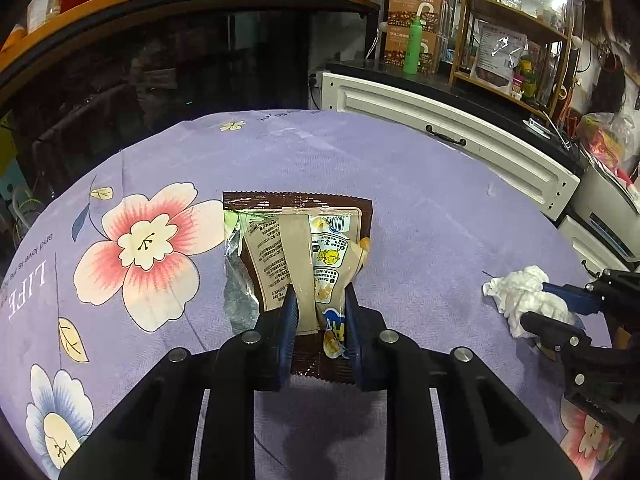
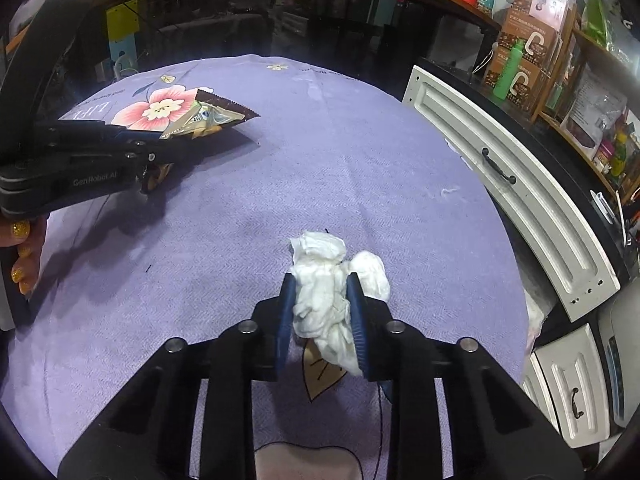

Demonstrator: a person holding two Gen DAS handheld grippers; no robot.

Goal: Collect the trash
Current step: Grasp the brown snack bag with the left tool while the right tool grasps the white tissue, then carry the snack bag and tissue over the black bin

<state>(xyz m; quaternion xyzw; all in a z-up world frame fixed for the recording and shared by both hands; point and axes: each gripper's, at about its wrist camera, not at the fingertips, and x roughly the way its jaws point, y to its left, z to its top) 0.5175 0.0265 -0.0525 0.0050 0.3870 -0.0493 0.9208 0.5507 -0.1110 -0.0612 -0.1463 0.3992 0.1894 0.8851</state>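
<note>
- Left gripper point(image 1: 320, 300), bottom centre of its own view: clamped on the brown snack wrapper point(image 1: 304, 248) over the purple floral cloth point(image 1: 420, 208); cloth print reads "LIFE".
- Right gripper point(image 2: 320, 292), bottom centre: clenched on the crumpled white tissue point(image 2: 332, 280).
- Right view only: "GenRobot.AI" on the left gripper's body, a hand point(image 2: 24, 256) at left edge.

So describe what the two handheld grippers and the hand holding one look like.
Both match: the left gripper and right gripper are black plastic frames with round silver bolt heads and two ribbed dark-blue fingers. Seen from the right wrist view, the left one's side carries small pale lettering. No cables show. The hand at its grip has glittery gold nail polish.
</note>
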